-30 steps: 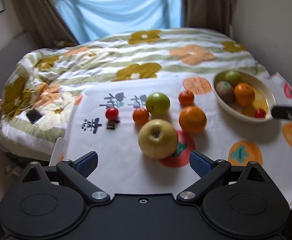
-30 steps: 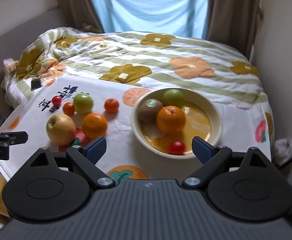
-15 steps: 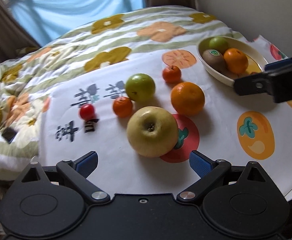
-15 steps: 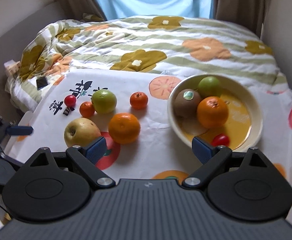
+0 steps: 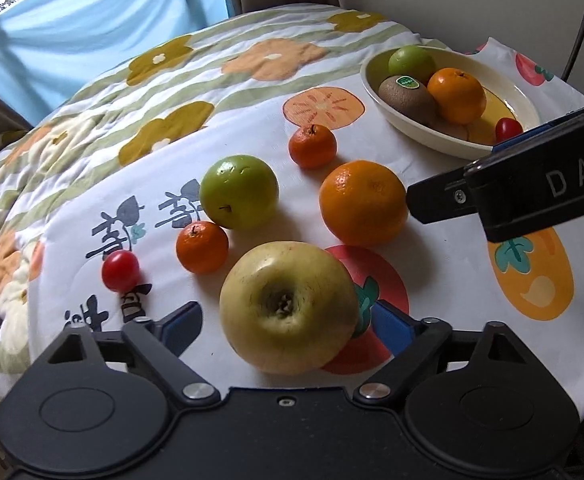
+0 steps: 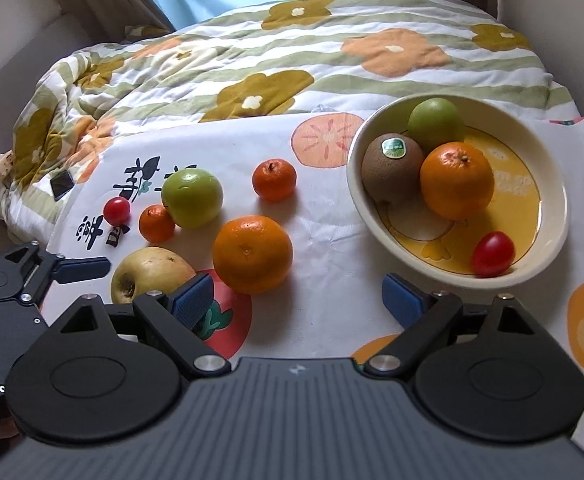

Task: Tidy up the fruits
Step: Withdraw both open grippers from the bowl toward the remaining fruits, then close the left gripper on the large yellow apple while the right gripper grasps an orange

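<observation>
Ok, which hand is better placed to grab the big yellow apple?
Left. The yellow apple sits between the left gripper's blue pads, its jaws just closing. The open right gripper frames bare cloth beside the bowl.

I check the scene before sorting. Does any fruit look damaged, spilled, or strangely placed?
Nothing is spilled or damaged. The yellow apple lies tipped, its brown hollow end turned up toward the camera. The bowl sits upright and holds four fruits; six rest on the cloth.
</observation>
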### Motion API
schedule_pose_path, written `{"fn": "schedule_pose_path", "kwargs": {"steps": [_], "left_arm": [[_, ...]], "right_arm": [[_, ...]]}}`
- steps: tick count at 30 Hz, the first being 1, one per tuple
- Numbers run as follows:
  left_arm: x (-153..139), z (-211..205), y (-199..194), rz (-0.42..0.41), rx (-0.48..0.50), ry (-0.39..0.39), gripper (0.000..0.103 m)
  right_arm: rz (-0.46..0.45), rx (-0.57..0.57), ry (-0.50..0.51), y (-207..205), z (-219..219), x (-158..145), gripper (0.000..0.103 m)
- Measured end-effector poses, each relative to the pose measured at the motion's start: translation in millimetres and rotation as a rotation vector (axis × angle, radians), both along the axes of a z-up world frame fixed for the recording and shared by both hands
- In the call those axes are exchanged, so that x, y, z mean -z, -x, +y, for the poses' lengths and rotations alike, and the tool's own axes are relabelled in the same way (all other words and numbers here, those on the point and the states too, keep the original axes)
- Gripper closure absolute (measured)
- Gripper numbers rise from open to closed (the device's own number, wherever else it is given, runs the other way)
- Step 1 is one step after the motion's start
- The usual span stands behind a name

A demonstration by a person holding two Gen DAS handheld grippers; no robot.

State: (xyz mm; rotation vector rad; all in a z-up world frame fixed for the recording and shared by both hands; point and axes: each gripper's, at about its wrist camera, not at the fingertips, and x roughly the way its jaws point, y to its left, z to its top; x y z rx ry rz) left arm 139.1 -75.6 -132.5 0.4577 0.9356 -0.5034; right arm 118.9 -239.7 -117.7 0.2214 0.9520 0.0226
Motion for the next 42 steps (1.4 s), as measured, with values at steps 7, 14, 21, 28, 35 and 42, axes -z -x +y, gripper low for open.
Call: {"fn": "schedule_pose_path", "kwargs": {"steps": [7,14,21,28,35,42], "left_arm": [[2,3,-4,0.007,0.027,0.030,0.023],[1,9,-6,0.021,0.024,0.056,0.023],[1,17,-2,0.025,0.011,0.052,0.023],[0,23,-1,0.027,-0.017,0.058,0.023],[0,28,-1,0.030,-0.039,0.068,0.023],[-5,33,2,0.019,-0.049,0.083,0.024]], "right_arm": [[0.002,-0.005,0.004,-9,9,6,0.000],[0.004,-0.026,0.003,-19,16,9,0.005],[0.013,-0.067,0.017,-30,25,15,0.013],[0.024,-0.084,0.030,-39,34,25,0.016],[0.036,-0.080,0.033,-45,38,33,0.019],[0.035,-0.070,0.028,-44,38,34,0.029]]}}
